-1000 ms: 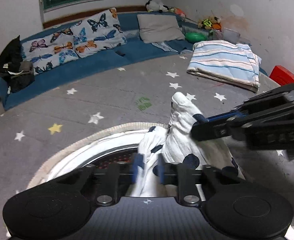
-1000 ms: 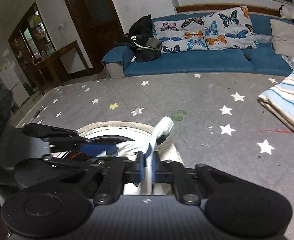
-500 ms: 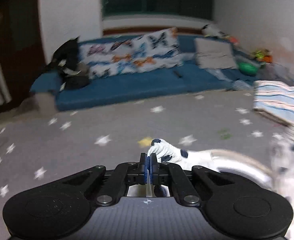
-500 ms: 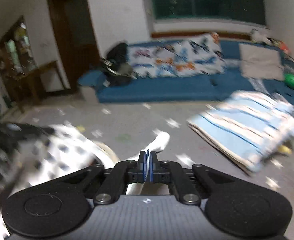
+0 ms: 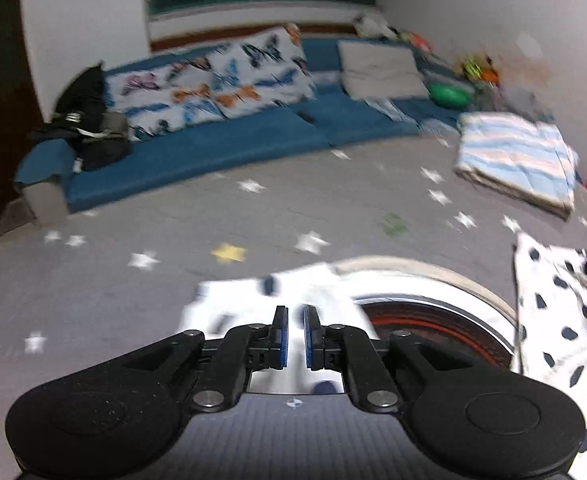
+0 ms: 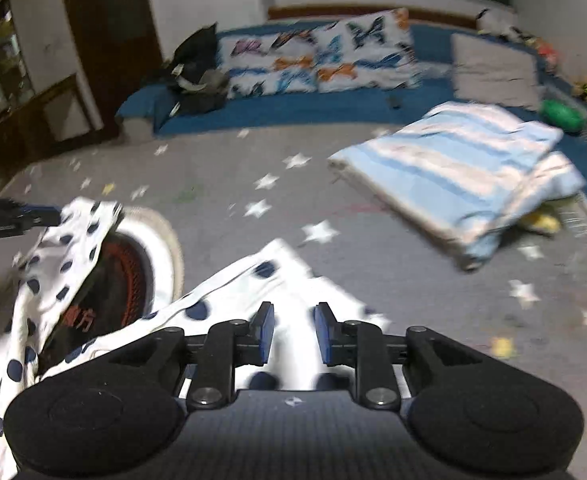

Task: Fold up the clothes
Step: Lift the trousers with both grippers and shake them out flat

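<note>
here, the white cotton garment with dark blue polka dots (image 6: 253, 292) lies spread on the grey star-patterned bed cover (image 6: 373, 248), draped across a round white cushion with a red-and-black centre (image 5: 425, 312) at about 9 o'clock in the right view. the left gripper (image 5: 295, 338) shows a narrow gap, cloth blurred beneath. the right gripper (image 6: 290, 332) is opening, cloth lying loose between its blue pads (image 6: 267, 330). a folded blue-striped blanket (image 6: 465, 176) sits at 2 o'clock.

L claw (image 5: 295, 338): angled down, blue pads w/ a narrow gap, nothing pinched; tip also seen at 9 o'clock in right view. R claw (image 6: 290, 334): angled down, jaws opening, cloth loose between pads.
</note>
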`<control>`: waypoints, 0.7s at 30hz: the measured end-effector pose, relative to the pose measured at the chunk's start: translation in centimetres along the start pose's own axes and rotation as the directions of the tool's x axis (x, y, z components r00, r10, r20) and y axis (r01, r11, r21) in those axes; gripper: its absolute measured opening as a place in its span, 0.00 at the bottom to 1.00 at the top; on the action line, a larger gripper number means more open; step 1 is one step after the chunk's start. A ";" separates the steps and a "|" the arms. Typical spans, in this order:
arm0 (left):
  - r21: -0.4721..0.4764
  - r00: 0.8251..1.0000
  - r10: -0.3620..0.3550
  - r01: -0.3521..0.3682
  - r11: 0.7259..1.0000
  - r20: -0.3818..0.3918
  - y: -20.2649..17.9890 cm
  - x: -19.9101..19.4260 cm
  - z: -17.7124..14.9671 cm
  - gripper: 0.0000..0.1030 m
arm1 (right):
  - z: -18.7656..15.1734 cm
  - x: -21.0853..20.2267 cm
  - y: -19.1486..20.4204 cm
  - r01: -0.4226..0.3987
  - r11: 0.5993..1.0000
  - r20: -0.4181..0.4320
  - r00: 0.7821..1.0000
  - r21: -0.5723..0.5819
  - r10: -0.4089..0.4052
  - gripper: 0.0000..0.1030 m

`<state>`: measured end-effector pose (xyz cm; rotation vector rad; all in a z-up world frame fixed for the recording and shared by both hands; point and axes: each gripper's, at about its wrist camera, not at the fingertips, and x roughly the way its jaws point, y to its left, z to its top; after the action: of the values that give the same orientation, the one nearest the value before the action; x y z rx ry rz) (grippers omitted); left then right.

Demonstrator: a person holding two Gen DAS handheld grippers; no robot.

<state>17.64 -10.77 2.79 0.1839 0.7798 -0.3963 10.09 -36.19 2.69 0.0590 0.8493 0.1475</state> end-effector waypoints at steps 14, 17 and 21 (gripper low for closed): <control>0.003 0.997 0.067 -0.067 0.998 -0.038 -3.1 5.1 1.5 0.08 | 0.7 4.5 2.1 0.031 0.998 -0.011 0.999 -0.059 -0.031 0.26; -0.070 0.999 0.054 -0.054 0.996 -0.007 -2.3 5.1 2.4 0.04 | 1.4 5.2 2.0 0.040 0.997 0.005 0.999 -0.059 -0.040 0.21; -0.267 0.998 -0.012 0.029 0.963 0.066 -0.2 5.2 4.0 0.04 | 3.2 6.7 1.7 0.045 0.998 0.026 0.999 -0.051 -0.043 0.20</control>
<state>23.46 -13.63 1.85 -0.0899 0.7649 -0.3113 16.66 -33.44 -0.01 -0.0062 0.8207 0.1270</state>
